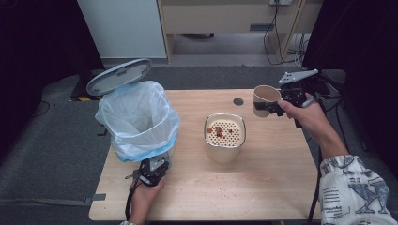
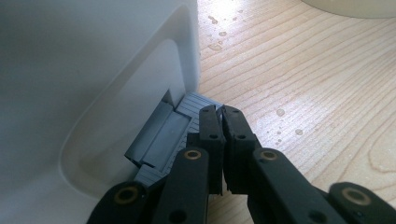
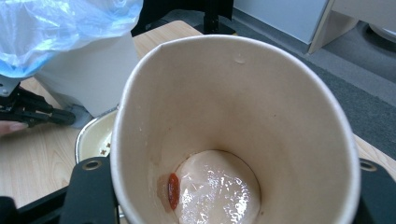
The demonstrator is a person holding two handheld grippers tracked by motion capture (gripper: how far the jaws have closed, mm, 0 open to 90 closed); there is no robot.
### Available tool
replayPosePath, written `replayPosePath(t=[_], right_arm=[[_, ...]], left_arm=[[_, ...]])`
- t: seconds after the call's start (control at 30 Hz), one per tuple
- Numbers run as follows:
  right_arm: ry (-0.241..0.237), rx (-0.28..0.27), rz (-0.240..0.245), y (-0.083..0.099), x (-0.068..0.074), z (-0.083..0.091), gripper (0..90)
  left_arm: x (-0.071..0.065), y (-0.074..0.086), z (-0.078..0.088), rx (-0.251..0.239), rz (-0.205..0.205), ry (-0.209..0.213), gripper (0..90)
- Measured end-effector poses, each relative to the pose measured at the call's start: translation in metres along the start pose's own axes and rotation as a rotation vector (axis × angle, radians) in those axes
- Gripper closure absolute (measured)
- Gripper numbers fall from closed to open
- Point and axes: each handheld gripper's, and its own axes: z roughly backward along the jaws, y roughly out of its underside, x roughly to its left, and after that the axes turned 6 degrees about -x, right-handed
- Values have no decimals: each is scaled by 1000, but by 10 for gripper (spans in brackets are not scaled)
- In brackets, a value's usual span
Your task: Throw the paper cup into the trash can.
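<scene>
Right gripper (image 1: 277, 107) grasps the paper cup (image 1: 265, 100), held in the air right of the bin (image 1: 139, 119). Left gripper (image 1: 152, 169), clenched, presses the bin's pedal (image 2: 161, 140); lid (image 1: 119, 75) raised. Advise keeping the pedal down and carrying the cup upright, as one red scrap (image 3: 173, 190) clings inside.
</scene>
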Motion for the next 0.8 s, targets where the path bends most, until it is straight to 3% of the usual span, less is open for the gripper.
replayPosePath(t=[0.27,0.43,0.8], right_arm=[[-32,-1,-11,-18,14,-12,348],[-38,6,-10,-26,21,-20,348],[-45,13,-33,-43,40,-45,345]], left_arm=[[-1,0,0,0,-3,-3,864],[-3,0,-1,-11,9,-8,864],[-3,1,-1,-15,-9,-9,864]])
